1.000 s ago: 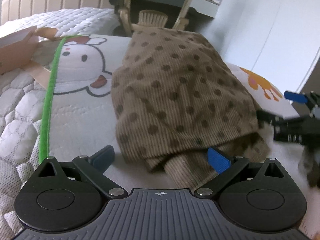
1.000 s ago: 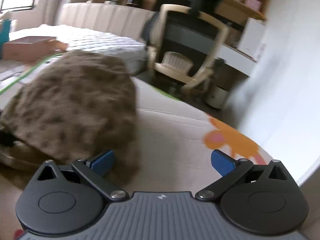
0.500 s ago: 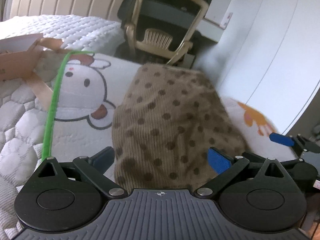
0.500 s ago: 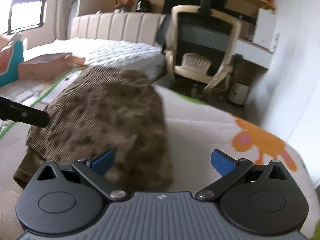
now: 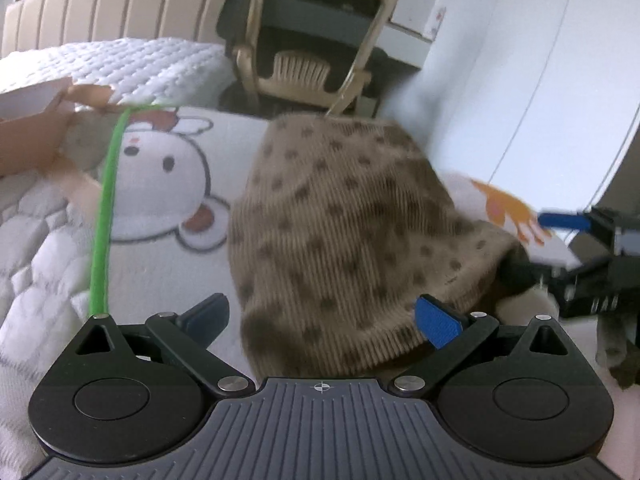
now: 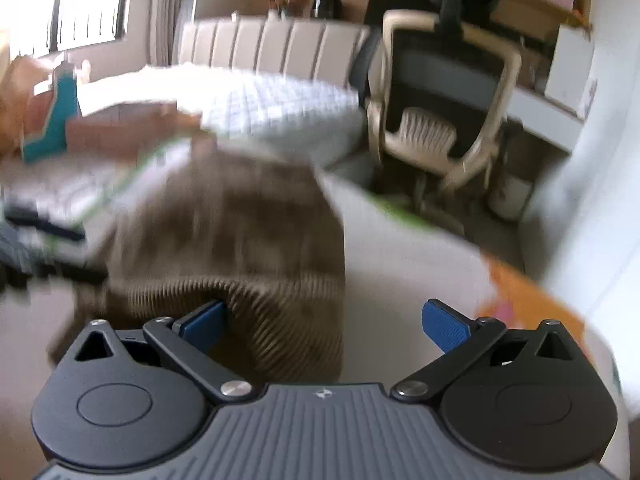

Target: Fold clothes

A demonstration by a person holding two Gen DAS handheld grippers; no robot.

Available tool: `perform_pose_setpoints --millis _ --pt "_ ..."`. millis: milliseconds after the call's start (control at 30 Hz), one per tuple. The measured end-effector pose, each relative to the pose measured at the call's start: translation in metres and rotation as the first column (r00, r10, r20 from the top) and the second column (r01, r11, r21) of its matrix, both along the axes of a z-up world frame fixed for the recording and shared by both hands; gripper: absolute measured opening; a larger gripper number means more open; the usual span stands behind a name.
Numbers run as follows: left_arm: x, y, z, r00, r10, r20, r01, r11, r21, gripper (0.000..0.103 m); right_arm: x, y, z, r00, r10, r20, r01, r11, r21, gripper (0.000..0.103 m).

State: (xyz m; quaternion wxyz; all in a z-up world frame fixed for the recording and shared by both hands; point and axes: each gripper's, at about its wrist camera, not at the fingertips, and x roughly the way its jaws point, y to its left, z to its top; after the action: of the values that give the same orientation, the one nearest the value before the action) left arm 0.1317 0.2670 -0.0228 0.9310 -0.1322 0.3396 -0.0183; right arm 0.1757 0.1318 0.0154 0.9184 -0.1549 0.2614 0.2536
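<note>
A brown corduroy garment with dark dots (image 5: 344,240) lies folded on a cartoon-printed quilt (image 5: 160,184). My left gripper (image 5: 320,316) is open, its blue-padded fingers wide apart on either side of the garment's near edge. In the left wrist view the right gripper (image 5: 568,240) reaches in at the garment's right corner. In the right wrist view the same garment (image 6: 240,232) is blurred, and my right gripper (image 6: 324,320) is open with the near fold lying against its left pad (image 6: 204,320). Nothing is clamped.
A beige office chair (image 5: 316,52) stands past the bed's far edge, by a white wall (image 5: 520,80). A cardboard box (image 5: 32,136) and a green cord (image 5: 104,216) lie at left. A white quilted blanket (image 6: 256,108) covers the far part of the bed.
Both grippers have pulled back and tilted up, so the garment sits lower and more of the room shows. The right gripper has shifted so the garment's near fold lies between its fingers.
</note>
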Motion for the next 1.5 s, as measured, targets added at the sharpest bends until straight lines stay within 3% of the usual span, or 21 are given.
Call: perform_pose_setpoints --millis 133,200,267,367,500,667,800,967,1133,1267,1333,1500 --pt "0.017 -0.001 -0.01 1.0 0.0 -0.028 0.0 1.0 -0.005 0.102 0.047 0.043 0.023 0.999 0.021 0.04 -0.024 0.998 0.066 0.103" --pt "0.021 -0.001 -0.017 0.999 -0.02 -0.046 0.018 0.999 -0.027 0.102 0.074 0.066 0.025 0.999 0.035 0.005 -0.035 0.994 0.105 0.103" --pt "0.021 -0.002 -0.024 0.997 -0.047 -0.059 0.044 0.998 -0.053 0.102 0.1 0.092 0.013 0.999 0.027 -0.019 -0.026 0.998 0.06 0.103" --pt "0.016 -0.007 -0.027 0.997 -0.067 -0.039 0.067 0.998 -0.02 0.102 0.133 0.11 -0.022 0.998 -0.039 -0.048 0.037 0.998 -0.044 0.103" --pt "0.014 -0.005 -0.028 0.997 -0.076 -0.031 0.075 0.997 -0.032 0.102 0.161 0.095 -0.041 0.979 -0.103 -0.178 0.111 0.993 0.037 0.103" --pt "0.012 -0.008 -0.029 0.997 -0.076 -0.029 0.075 0.997 -0.014 0.103 0.148 0.075 -0.028 0.981 -0.131 -0.146 0.143 0.987 0.075 0.103" --pt "0.012 0.0 -0.02 0.998 -0.057 -0.036 0.055 0.997 -0.062 0.103 0.123 0.05 -0.017 0.985 -0.123 -0.123 0.136 0.985 0.106 0.103" --pt "0.016 0.015 0.017 0.997 -0.022 0.073 0.026 0.999 -0.042 0.103 0.118 0.033 -0.037 0.974 -0.194 -0.118 0.192 0.981 -0.023 0.103" --pt "0.043 0.027 0.046 0.992 0.016 0.122 -0.016 1.0 -0.004 0.103 0.111 0.015 -0.029 0.971 -0.215 -0.105 0.218 0.976 0.016 0.103" --pt "0.086 0.03 0.039 0.994 0.078 0.075 -0.085 0.991 0.105 0.103 0.099 0.009 -0.018 0.981 -0.153 -0.121 0.164 0.983 0.088 0.103" --pt "0.108 0.037 0.028 0.993 0.117 0.035 -0.121 0.983 0.137 0.103 0.1 0.014 -0.022 0.983 -0.125 -0.133 0.135 0.989 0.064 0.103" --pt "0.128 0.051 0.008 0.992 0.125 -0.001 -0.125 0.989 0.084 0.103 0.107 0.032 -0.045 0.987 -0.133 -0.088 0.128 0.99 -0.059 0.103"
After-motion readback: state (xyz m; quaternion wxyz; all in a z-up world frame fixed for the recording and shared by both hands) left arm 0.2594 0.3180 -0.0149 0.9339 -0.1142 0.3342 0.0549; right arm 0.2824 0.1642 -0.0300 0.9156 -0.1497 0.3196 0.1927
